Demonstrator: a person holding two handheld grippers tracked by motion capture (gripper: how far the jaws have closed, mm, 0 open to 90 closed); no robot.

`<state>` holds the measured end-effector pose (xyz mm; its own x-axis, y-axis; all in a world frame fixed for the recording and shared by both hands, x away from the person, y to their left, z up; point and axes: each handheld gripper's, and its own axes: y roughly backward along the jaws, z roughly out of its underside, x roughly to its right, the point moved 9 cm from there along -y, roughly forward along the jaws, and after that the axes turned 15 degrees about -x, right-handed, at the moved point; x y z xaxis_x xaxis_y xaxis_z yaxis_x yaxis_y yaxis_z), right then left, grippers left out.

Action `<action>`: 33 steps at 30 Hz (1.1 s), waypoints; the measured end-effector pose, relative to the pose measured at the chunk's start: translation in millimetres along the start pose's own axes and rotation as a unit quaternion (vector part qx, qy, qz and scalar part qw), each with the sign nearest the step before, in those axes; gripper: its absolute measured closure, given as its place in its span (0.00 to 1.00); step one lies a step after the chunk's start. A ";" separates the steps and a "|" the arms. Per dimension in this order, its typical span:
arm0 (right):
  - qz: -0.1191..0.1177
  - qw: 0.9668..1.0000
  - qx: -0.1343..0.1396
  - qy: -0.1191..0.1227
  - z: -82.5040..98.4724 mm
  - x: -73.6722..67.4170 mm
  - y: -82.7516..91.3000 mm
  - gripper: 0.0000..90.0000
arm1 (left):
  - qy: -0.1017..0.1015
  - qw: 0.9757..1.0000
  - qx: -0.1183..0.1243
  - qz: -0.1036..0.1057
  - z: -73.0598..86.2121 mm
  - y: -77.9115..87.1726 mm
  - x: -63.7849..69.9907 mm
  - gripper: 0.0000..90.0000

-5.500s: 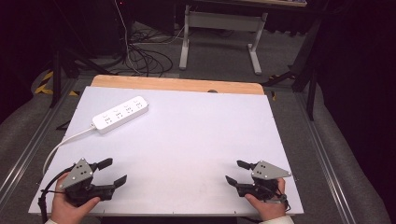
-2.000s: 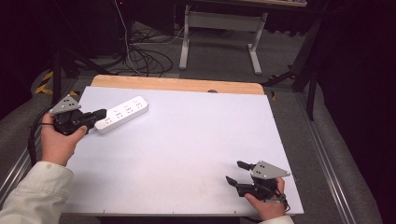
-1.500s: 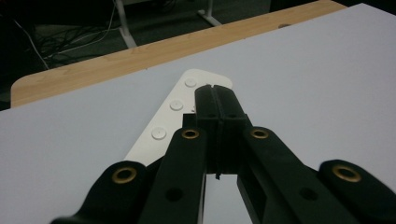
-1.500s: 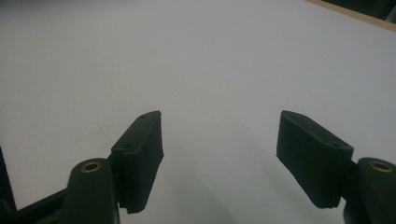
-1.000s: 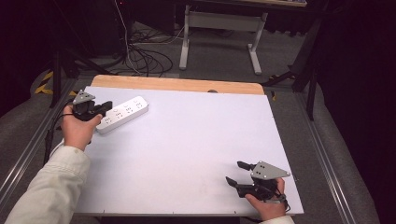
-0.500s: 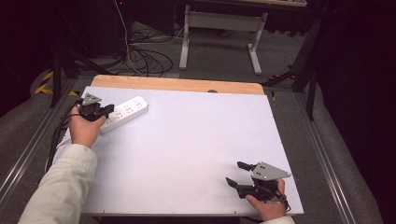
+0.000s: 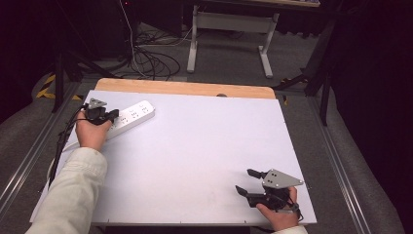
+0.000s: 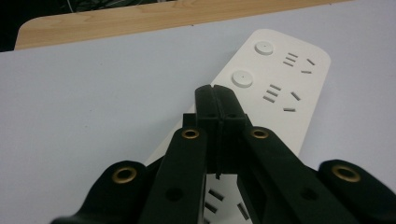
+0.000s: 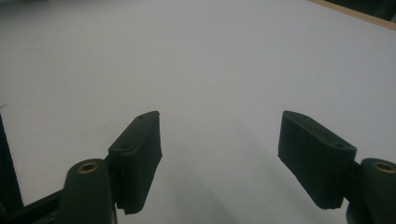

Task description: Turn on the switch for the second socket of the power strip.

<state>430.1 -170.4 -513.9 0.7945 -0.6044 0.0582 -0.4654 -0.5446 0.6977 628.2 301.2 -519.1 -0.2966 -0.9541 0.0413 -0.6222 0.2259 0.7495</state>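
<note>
A white power strip lies at an angle at the table's far left, its cord running off toward the left edge. My left gripper hovers over the strip's near end, jaws pressed together with nothing between them. In the left gripper view the shut left gripper points at the power strip, just short of its round switch buttons. My right gripper rests near the table's front right, jaws wide apart. The right gripper view has the right gripper over bare white tabletop.
The white table has a wooden strip along its far edge. Beyond it stand a metal desk frame and loose cables on the grey floor. Metal rails run along both sides.
My left gripper has travelled from the front left up to the power strip and now sits over its near end. The right gripper has stayed put.
</note>
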 end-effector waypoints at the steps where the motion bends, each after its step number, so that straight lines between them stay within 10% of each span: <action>1: 0.000 1.000 0.000 0.000 -0.1 -0.4 0.3 0.34 | 0.000 1.000 0.000 -0.001 -0.2 -1.2 -0.3 1.00; 33: -0.010 1.000 -0.003 0.004 1.1 -2.9 -0.5 0.35 | -0.017 1.000 -0.010 -0.016 -0.9 -9.6 2.2 1.00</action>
<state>427.6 -169.0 -515.2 0.8071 -0.5883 0.0500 -0.4468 -0.5532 0.7031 634.2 296.8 -525.6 -0.3009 -0.9536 -0.0044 -0.6176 0.1913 0.7629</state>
